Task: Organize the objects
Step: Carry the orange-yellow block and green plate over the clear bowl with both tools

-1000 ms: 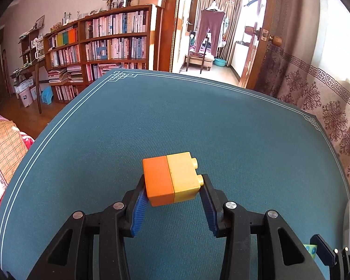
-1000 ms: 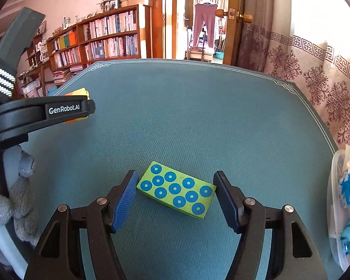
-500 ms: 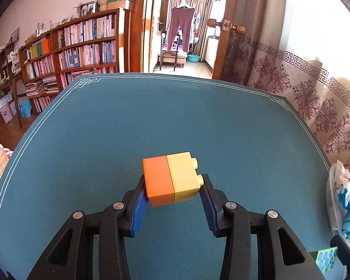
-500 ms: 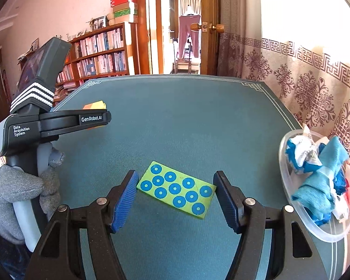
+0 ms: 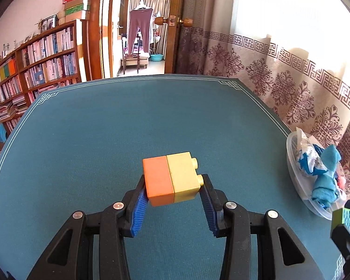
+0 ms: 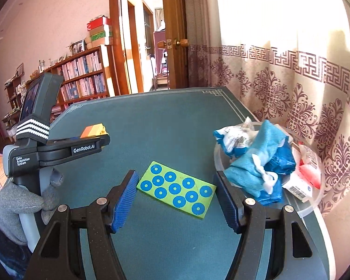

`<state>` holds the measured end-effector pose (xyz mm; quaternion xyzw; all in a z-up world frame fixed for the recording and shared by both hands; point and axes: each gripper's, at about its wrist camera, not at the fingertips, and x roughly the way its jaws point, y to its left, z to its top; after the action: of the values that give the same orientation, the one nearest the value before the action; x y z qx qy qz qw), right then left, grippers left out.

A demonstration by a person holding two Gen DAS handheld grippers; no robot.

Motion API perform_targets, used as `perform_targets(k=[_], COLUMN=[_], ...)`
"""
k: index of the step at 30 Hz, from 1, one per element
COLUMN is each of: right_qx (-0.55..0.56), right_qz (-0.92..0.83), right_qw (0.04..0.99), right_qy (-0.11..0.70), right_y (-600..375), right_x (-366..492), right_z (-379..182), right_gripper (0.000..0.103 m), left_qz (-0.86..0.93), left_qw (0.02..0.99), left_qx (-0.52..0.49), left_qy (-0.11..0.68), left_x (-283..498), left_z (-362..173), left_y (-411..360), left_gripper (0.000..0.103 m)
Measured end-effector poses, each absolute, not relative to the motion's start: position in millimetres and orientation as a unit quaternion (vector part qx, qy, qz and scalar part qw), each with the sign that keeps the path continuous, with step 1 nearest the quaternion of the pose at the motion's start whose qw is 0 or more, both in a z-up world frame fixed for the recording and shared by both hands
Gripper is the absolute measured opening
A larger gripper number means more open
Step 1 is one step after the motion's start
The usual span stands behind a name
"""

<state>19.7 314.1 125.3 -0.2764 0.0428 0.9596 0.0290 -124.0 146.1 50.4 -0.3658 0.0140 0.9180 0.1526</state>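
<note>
the left gripper (image 5: 173,194) has its jaws clamped on the orange-and-yellow brick pair (image 5: 171,178), carried above the teal tabletop (image 5: 128,128). the right gripper (image 6: 177,192) has its jaws pinching the green studded plate (image 6: 176,189) by its ends, just beside the clear plastic bowl (image 6: 315,206) heaped with blue cloths (image 6: 252,172) and wrappers. the risks, as i judge them: the plate is thin and held at a slant, so a sideways knock on the bowl could twist it loose; the brick pair could split at its seam if squeezed unevenly. the bowl sits close to the tabletop's right edge by the curtain (image 6: 291,74), so a nudge could send it over. the middle and far tabletop offer plenty of open room.
</note>
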Motion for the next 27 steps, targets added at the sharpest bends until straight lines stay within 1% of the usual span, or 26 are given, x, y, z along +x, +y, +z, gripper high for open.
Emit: perform_targets(k=[6,11,13,17,21,27], right_qx=[-0.270,-0.275,-0.281,-0.298,-0.313,-0.309], right_qz=[0.957,0.951,0.949,0.944,0.941,0.944], right_qw=[0.085,0.119,0.123,0.131,0.121,0.104], right_qy=[0.063,0.070,0.072,0.051,0.039,0.059], right_y=[367.3,405.2,417.0,433.2,444.6,452.5], right_x=[32.6,34.0,31.2,15.6,0.1,0.5], right_z=[129.1,122.8,118.1,105.8,91.2,83.5], right_gripper=[0.067,0.067,0.067,0.067,0.067,0.068], left_qz=[0.915,0.915,0.917,0.916,0.915,0.913], left_qw=[0.173,0.179,0.177,0.176,0.172,0.172], left_qx=[-0.363,-0.360,-0.357,-0.357,-0.363,-0.368], left_qy=[0.031,0.029,0.033,0.037,0.038,0.044], left_x=[-114.7,-111.7,-109.9,-105.1,-99.5,-90.4], left_z=[49.3,52.1,52.8,51.6,49.9,50.6], left_y=[159.7,160.9,162.9,166.5,167.6,177.1], left_gripper=[0.046,0.046,0.046,0.046,0.046,0.046])
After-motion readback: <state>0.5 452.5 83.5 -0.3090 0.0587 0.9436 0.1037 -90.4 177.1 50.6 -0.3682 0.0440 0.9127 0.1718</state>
